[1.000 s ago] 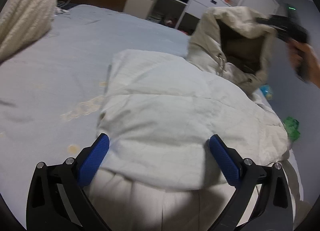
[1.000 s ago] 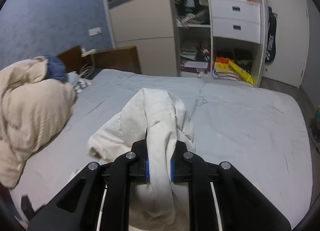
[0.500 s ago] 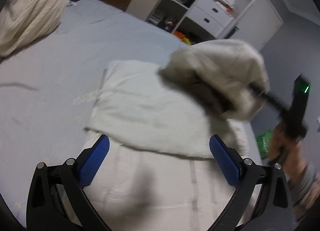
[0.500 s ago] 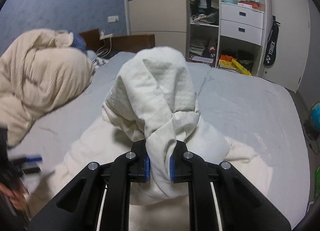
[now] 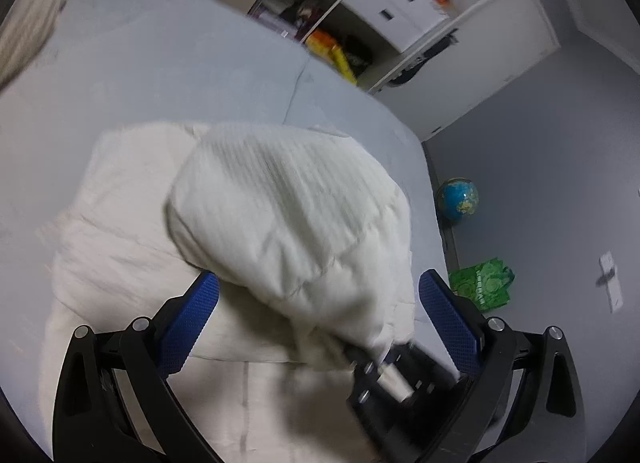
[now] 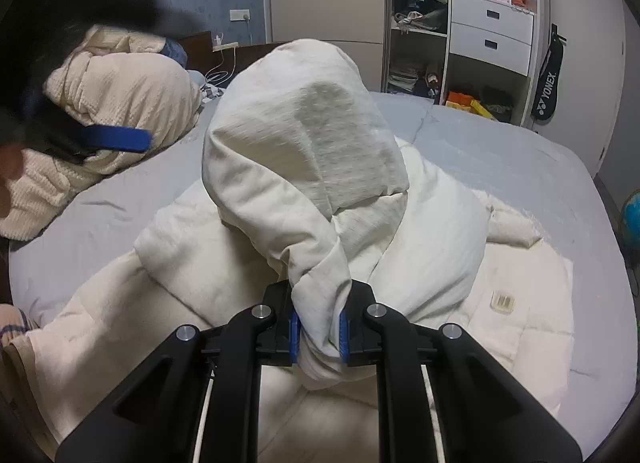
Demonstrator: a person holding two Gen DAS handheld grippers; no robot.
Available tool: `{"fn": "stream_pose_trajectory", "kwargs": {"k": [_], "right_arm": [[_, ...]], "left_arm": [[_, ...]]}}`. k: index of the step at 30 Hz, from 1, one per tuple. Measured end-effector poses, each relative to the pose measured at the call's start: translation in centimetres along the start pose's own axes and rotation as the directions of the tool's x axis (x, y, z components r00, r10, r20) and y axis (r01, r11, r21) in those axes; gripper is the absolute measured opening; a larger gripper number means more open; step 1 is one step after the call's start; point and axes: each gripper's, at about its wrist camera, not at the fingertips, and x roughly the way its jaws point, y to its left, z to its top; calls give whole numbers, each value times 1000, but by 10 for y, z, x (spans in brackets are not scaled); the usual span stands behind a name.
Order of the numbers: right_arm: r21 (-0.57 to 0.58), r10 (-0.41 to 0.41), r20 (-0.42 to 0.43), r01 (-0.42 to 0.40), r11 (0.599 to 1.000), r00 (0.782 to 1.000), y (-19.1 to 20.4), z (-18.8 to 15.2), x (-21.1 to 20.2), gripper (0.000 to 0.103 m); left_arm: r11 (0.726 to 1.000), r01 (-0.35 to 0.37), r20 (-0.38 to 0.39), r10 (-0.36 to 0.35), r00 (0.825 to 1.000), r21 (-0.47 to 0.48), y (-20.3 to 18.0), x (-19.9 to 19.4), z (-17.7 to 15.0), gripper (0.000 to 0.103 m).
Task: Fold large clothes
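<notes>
A large cream padded jacket [image 5: 120, 247] lies spread on the light blue bed [image 5: 160, 75]. My right gripper [image 6: 319, 327] is shut on the jacket's hood [image 6: 304, 135] and holds it folded over the jacket's body [image 6: 520, 327]. In the left wrist view the hood [image 5: 288, 215] bulges over the jacket, and the right gripper [image 5: 384, 379] shows dark at its lower edge. My left gripper [image 5: 320, 323] is open and empty, its blue pads on either side of the hood, just above the jacket. It shows blurred at the left of the right wrist view [image 6: 116, 139].
A heaped beige blanket [image 6: 108, 123] lies at the bed's head, before a wooden headboard [image 6: 200, 47]. A wardrobe with white drawers [image 6: 492, 35] and cluttered shelves stands beyond the bed. A globe [image 5: 458, 199] and a green bag [image 5: 482, 283] sit on the floor right of the bed.
My right gripper has carried the hood down and toward me over the jacket's body. My left gripper has stayed open and swung right and closer, now straddling the hood.
</notes>
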Motion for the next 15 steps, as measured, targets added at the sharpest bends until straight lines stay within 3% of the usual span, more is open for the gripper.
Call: {"fn": "stream_pose_trajectory", "kwargs": {"k": [3,4,5,6,7,9,12,15], "right_arm": [[-7,-3,5,3,1000,1000,3,-6,0,12],[-9,-3,7,3,1000,1000,3,-7,-1,12],[-10,-4,8,4,1000,1000,3,-6,-1,12],[-10,-5,5,5,1000,1000,3,-6,-1,12],[-9,-10,0,10,1000,1000,2,-7,-2,14],[8,-13,-1,13,1000,1000,-1,-8,-6,22],[86,30,-2,-30,996,1000,-7,-16,-18,39],[162,68,16,-70,984,998,-10,-28,-31,45]], "left_arm": [[999,-2,-53,-1,999,-49,2,21,1,95],[999,-9,-62,6,998,-41,2,27,-1,87],[1000,-6,-69,4,998,-20,1,34,-2,54],[1000,-2,-72,1,997,-13,1,38,-3,27],[1000,-4,-65,3,998,-12,4,39,-5,20],[1000,28,-38,-28,999,-15,13,37,-9,13],[997,75,-3,-75,997,-32,27,30,-20,13],[993,105,15,-104,994,-45,40,28,-29,12]]}}
